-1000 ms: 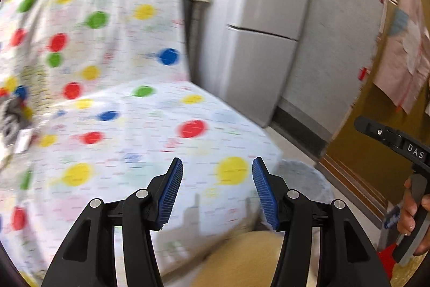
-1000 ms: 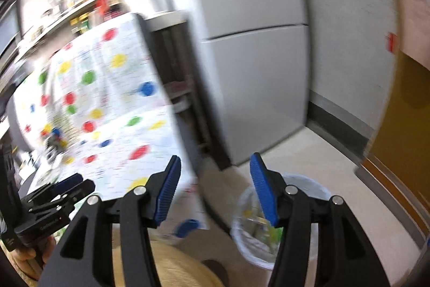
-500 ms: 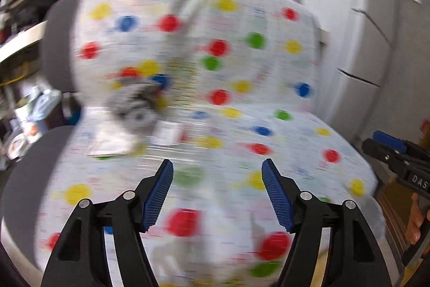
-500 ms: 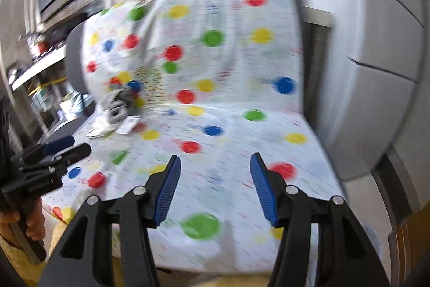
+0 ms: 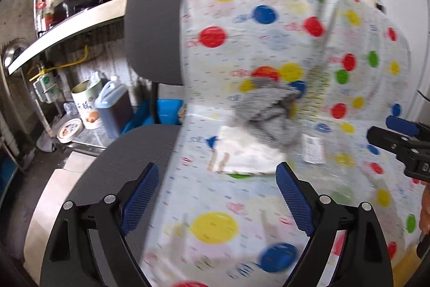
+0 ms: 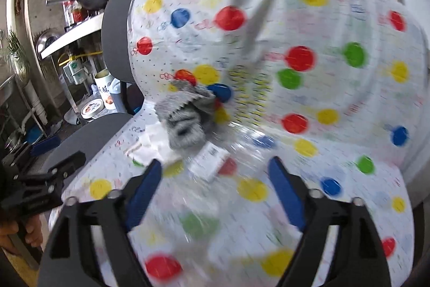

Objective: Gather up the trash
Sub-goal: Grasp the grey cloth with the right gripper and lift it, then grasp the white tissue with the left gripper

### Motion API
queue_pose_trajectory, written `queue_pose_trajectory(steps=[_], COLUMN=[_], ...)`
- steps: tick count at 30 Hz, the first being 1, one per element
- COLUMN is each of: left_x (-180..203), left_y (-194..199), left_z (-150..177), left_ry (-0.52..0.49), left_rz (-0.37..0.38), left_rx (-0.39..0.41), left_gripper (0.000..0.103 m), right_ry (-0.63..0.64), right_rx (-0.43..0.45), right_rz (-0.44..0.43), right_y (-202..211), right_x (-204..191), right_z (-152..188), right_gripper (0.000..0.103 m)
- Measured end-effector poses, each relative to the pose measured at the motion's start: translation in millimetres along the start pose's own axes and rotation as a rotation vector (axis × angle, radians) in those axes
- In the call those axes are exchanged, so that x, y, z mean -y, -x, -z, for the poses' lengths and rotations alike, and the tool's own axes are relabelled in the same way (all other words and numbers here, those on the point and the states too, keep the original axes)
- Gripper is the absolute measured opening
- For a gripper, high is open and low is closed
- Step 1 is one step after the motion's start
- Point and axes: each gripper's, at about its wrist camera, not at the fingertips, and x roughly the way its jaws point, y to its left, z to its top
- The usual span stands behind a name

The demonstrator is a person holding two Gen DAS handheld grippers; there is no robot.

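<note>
Trash is lying at the seat's back, at twelve o'clock from my left tongs.
Both tongs have just been spreading, pinching nothing; my right tongs are finding it at eleven o'clock.

Seat cover lies bare before the trash pile.

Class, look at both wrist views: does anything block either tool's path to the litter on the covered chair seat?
Nothing visible: only bare dotted cover lies between the open left tool, right tool and the grey crumpled item.
</note>
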Motion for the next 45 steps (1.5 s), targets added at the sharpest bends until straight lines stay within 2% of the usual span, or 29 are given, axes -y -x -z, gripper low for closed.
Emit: queue_pose_trajectory(steps=[5,9,16,18,20,21,23,24,25,29,32,34,37,40,42,45], left_x=[-25,-34,-37,-37,-37,-37,-37,-36,-35,-27,-14,-5,10,28,40,52], left_y=[-29,-44,-71,-76,-79,-80,-80,-79,-77,-74,-79,-85,-92,-104,-119,-144], left_z=[-11,-14,-14,-12,-12,-10,-10,-10,-9,-12,-11,-11,-16,-25,-29,-32], left_ry=[0.037,0.044,0.059,0.066,0.071,0.072,0.067,0.065,0.060,0.031,0.009,0.003,-0.011,-0.064,-0.105,-0.134], left_rz=[-0.025,-0.026,-0.004,0.002,0.006,0.007,0.008,0.013,0.024,0.055,0.069,0.079,0.119,0.158,0.160,0.184], left_rx=[-0.023,-0.037,-0.073,-0.084,-0.094,-0.099,-0.099,-0.096,-0.091,-0.091,-0.113,-0.129,-0.138,-0.147,-0.169,-0.232], left_gripper=[0.088,0.088,0.088,0.088,0.088,0.088,0.088,0.088,0.088,0.088,0.088,0.087,0.086,0.086,0.072,0.063], right_ry=[0.012,0.011,0.001,0.010,0.011,0.000,-0.022,-0.027,-0.030,-0.043,-0.025,-0.005,0.011,0.002,-0.005,-0.026], right_rx=[-0.120,-0.179,-0.234,-0.249,-0.252,-0.244,-0.224,-0.208,-0.186,-0.046,0.081,0.124,0.125,0.110,0.104,0.098], right_rz=[0.003,0.029,0.065,0.079,0.089,0.084,0.033,0.014,0.002,-0.033,0.058,0.105,0.141,0.135,0.142,0.140], right_y=[-71,-112,-157,-166,-170,-169,-160,-151,-143,-85,-26,2,31,46,49,59], right_x=[-22,-29,-36,-39,-39,-37,-33,-31,-30,-16,-2,7,21,36,38,52], right_z=[-29,-42,-60,-60,-60,-61,-63,-62,-63,-67,-61,-53,-36,-18,-6,9], right_gripper=[0.087,0.087,0.084,0.080,0.067,0.064,0.029,0.028,0.023,0.021,0.021,0.021,0.021,0.021,0.021,0.021])
